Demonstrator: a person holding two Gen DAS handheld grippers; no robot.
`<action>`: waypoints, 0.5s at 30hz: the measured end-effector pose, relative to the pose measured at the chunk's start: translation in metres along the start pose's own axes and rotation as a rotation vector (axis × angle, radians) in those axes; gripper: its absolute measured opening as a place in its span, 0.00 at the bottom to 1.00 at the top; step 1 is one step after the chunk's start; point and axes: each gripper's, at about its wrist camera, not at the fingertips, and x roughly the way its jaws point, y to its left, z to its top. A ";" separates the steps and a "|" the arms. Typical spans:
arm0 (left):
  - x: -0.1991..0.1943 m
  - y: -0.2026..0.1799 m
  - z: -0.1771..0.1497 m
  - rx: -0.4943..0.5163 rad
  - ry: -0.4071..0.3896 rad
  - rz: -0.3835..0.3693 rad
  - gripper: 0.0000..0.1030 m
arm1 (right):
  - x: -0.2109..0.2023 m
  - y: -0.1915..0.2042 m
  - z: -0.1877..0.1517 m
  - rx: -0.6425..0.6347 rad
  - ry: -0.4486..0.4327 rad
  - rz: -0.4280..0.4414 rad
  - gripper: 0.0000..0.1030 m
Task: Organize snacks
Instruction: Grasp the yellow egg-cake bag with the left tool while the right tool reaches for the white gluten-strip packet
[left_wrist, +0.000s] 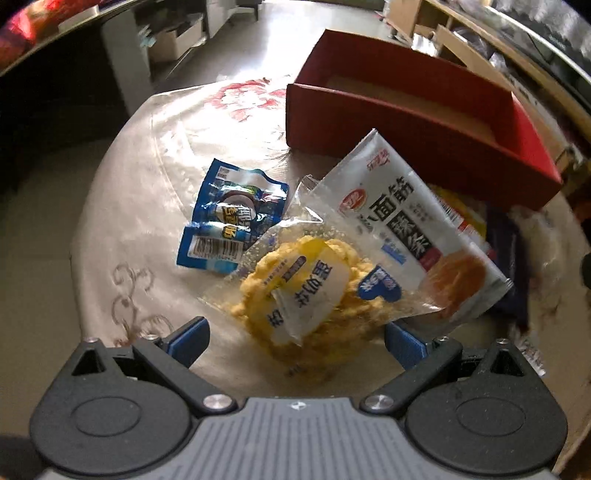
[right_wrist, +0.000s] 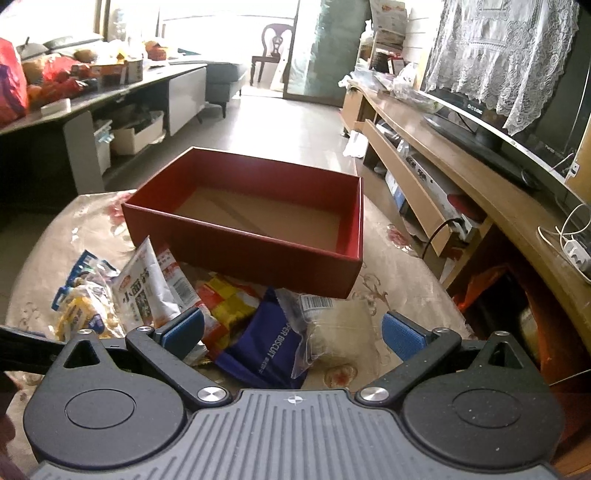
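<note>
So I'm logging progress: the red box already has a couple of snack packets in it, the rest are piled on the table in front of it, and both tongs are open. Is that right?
Not quite. The red box holds nothing yet; the right wrist view shows only its bare cardboard bottom. The snack packets are indeed piled on the table in front of it, and both the left tongs and right tongs are open.

A bright tiled floor (right_wrist: 295, 122) runs between a cluttered grey counter (right_wrist: 110, 88) and a wooden TV bench (right_wrist: 461, 173).
</note>
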 end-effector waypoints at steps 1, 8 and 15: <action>0.002 0.002 0.001 -0.021 0.000 -0.001 1.00 | -0.001 0.000 -0.001 -0.001 -0.001 0.003 1.00; 0.012 0.003 0.012 -0.073 -0.016 -0.003 1.00 | 0.002 0.009 0.000 -0.017 0.013 0.020 1.00; 0.023 0.001 0.005 0.041 0.006 0.045 0.87 | 0.003 0.013 0.000 -0.031 0.022 0.029 1.00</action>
